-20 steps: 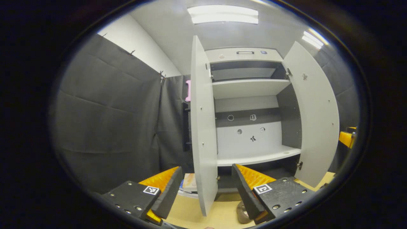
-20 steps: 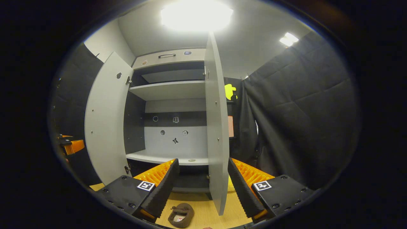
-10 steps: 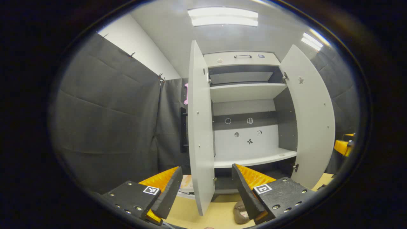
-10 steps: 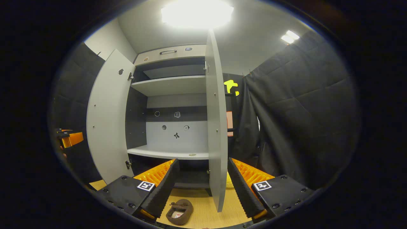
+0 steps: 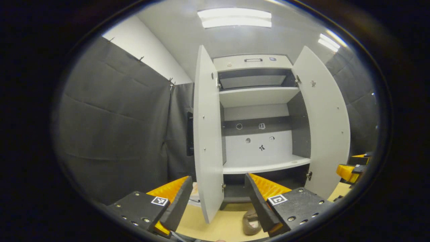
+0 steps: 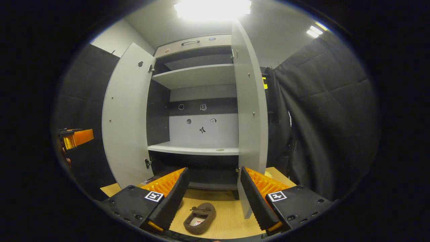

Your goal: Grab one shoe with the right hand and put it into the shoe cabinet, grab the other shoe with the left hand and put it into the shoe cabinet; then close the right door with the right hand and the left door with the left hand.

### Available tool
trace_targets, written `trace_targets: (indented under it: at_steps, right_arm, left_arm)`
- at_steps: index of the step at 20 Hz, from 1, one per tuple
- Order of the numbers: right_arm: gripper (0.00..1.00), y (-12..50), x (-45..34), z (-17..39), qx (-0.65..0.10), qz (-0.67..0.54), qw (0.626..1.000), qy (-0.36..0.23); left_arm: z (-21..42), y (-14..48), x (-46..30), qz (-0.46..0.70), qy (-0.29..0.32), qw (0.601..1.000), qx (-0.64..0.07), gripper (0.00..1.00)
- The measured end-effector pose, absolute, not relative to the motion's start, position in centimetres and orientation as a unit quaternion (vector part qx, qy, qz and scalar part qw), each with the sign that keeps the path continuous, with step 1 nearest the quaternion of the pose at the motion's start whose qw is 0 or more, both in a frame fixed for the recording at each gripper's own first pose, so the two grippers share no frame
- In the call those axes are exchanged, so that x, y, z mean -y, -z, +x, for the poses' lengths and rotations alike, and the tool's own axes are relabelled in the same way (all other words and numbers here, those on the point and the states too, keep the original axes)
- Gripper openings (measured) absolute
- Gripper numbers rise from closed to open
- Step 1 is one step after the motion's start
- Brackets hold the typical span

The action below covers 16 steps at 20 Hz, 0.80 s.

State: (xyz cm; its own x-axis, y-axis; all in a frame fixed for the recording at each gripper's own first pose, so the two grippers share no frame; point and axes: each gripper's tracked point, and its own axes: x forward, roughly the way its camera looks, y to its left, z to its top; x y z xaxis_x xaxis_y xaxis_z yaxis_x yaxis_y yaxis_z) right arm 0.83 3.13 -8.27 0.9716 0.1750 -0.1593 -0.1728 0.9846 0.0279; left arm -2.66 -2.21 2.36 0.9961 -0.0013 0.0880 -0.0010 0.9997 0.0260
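Right gripper [image 6: 212, 198], fingers wide and empty, above a brown shoe [image 6: 199, 218] at 6 o'clock. Left gripper [image 5: 218, 200] likewise wide. Descend squarely over the shoe's midsection before closing; shoe cabinet [image 6: 198, 149] doors stand open.

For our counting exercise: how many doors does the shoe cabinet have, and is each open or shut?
2. The left door stands open on the left side of the cabinet, and the right door stands open on its right side.

A recording booth: black cloth walls [image 5: 114, 127] surround a grey shoe cabinet [image 5: 257, 101] under ceiling lights [image 5: 235, 17].
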Motion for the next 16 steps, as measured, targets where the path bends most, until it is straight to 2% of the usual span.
trace_targets:
  at_steps: [4, 5, 16]
  right_arm:
    - [0.97, 12.8, -5.3, 2.9, -0.140, 0.016, 0.985, -0.099]
    - [0.97, 14.0, -5.9, 3.3, -0.155, 0.025, 0.982, -0.103]
    - [0.98, 27.8, -11.0, 2.7, -0.339, 0.043, 0.930, -0.136]
  left_arm:
    - [-2.7, -2.3, 2.1, 0.006, -0.005, 0.999, 0.047, 0.91]
    - [-2.8, -2.4, 2.0, 0.005, -0.009, 0.999, 0.048, 0.98]
    - [-1.2, 0.2, -0.2, 0.013, -0.042, 0.999, 0.024, 0.98]
